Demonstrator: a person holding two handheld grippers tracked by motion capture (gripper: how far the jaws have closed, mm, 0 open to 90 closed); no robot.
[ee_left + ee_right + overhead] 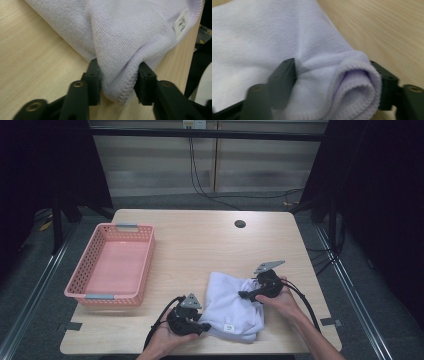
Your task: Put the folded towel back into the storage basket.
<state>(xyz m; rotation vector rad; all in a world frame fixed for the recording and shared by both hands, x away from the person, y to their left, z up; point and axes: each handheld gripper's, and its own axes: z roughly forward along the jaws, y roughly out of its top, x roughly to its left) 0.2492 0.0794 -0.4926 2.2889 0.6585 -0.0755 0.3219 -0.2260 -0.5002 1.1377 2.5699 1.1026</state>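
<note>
With your left gripper (202, 326) and right gripper (243, 295) both pinching the lavender towel (231, 307), lift evenly; keep its edges aligned.

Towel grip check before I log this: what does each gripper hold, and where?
Both hold the towel. The left gripper pinches a hemmed corner near the tag; the right gripper clamps a bunched, rolled hem.

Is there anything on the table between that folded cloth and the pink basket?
Nothing visible. The lavender cloth lies near the front edge, already gripped by the left gripper and the right gripper. Bare wooden table separates it from the pink basket at the left, which is open-topped.
</note>
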